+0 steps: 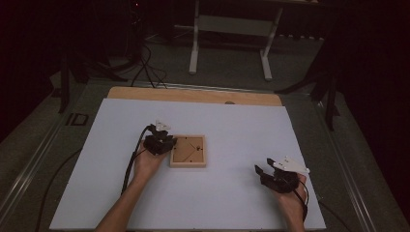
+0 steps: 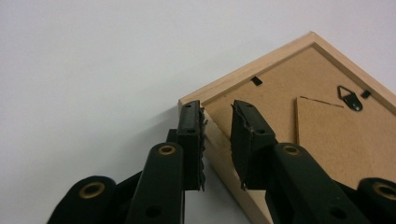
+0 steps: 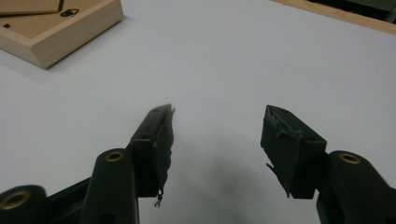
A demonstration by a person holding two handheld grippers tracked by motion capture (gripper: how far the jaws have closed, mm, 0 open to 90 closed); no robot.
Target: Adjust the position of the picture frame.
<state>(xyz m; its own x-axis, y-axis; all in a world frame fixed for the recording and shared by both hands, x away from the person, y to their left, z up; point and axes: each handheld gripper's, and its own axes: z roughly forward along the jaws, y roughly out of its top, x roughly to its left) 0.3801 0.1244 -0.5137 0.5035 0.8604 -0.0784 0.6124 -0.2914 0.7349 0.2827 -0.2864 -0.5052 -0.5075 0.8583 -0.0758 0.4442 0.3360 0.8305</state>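
A light wooden picture frame [image 1: 188, 151] lies face down on the white tabletop, its brown backing and a small black hanger [image 2: 350, 99] facing up. My left gripper [image 1: 169, 143] is at the frame's left side. In the left gripper view its jaws [image 2: 218, 123] straddle the rail near a corner, one pad against the outer wall and the other on the inner side over the backing. My right gripper [image 1: 261, 170] rests near the front right of the table, away from the frame, open with bare tabletop between its fingers [image 3: 217, 126]. A corner of the frame [image 3: 56, 28] shows at upper left of the right gripper view.
The white tabletop [image 1: 217, 203] reaches well beyond the frame on all sides. A bare wooden strip [image 1: 193, 95] runs along its far edge. Beyond it stand a white desk frame [image 1: 229, 29] and cables [image 1: 145, 67] on the dark floor.
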